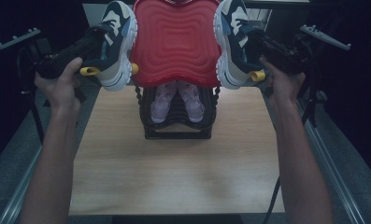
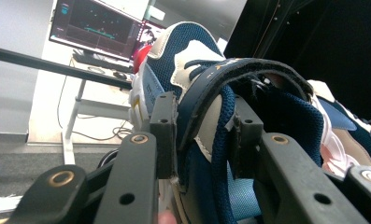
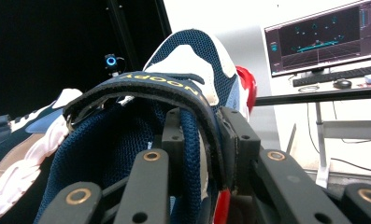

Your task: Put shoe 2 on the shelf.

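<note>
Overhead, red lid (image 1: 176, 42) hides most of black rack (image 1: 177, 126); pink shoes (image 1: 177, 100) sit inside. Left gripper (image 1: 87, 49) clamps left sneaker (image 1: 113, 44), right gripper (image 1: 262, 46) clamps right sneaker (image 1: 232, 42), both raised beside lid above table (image 1: 174, 172).

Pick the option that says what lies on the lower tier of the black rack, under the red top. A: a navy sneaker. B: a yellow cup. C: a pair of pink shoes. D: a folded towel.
C: in the high view a pair of pink shoes sits side by side inside the black rack, under its red top, while the two navy sneakers are held up at either side.
</note>
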Tool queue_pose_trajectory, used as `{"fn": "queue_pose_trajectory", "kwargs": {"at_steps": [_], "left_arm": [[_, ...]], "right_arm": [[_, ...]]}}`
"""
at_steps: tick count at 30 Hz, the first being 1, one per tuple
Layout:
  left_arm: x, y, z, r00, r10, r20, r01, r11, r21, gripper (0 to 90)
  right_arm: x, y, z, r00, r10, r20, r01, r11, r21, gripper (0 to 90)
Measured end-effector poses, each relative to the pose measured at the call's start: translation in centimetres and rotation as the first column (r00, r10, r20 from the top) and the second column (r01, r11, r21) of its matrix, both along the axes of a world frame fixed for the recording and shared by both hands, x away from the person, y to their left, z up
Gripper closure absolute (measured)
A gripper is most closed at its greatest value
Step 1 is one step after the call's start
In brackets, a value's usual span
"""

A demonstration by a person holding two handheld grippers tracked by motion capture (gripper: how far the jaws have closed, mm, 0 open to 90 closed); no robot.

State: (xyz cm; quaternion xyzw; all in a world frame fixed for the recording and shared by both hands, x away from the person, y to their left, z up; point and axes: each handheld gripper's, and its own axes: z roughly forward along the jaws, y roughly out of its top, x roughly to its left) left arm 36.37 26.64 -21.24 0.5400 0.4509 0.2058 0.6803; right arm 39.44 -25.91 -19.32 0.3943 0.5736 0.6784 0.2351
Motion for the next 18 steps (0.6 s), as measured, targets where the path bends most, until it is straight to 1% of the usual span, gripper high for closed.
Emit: {"fn": "queue_pose_trajectory", "kwargs": {"at_steps": [4,7,9,13,18], "left_arm": [[0.6,-0.6,0.5,0.9998,-0.022,0.003,0.022,0.9997,-0.014,68.6],[1.1,-0.9,0.9,0.9997,-0.024,0.004,0.024,0.9995,-0.021,68.6],[1.3,-1.1,1.2,0.9997,-0.024,0.012,0.024,0.9996,-0.012,68.6],[2.0,-1.8,1.6,0.9997,-0.018,0.017,0.018,0.9998,-0.001,68.5],[3.0,-3.1,1.7,0.9993,-0.022,0.030,0.022,0.9997,0.006,68.6]], "right_arm": [[0.3,0.9,0.9,0.9999,0.001,0.012,-0.001,1.000,-0.028,73.4],[0.8,1.8,1.4,0.9998,0.015,0.011,-0.015,0.999,-0.038,73.4],[1.1,2.4,1.7,0.9995,0.024,0.019,-0.023,0.999,-0.040,73.4],[1.9,3.6,2.0,0.9991,0.040,0.016,-0.039,0.998,-0.050,73.4],[2.7,5.2,2.1,0.9993,0.033,0.020,-0.032,0.997,-0.063,73.4]]}}
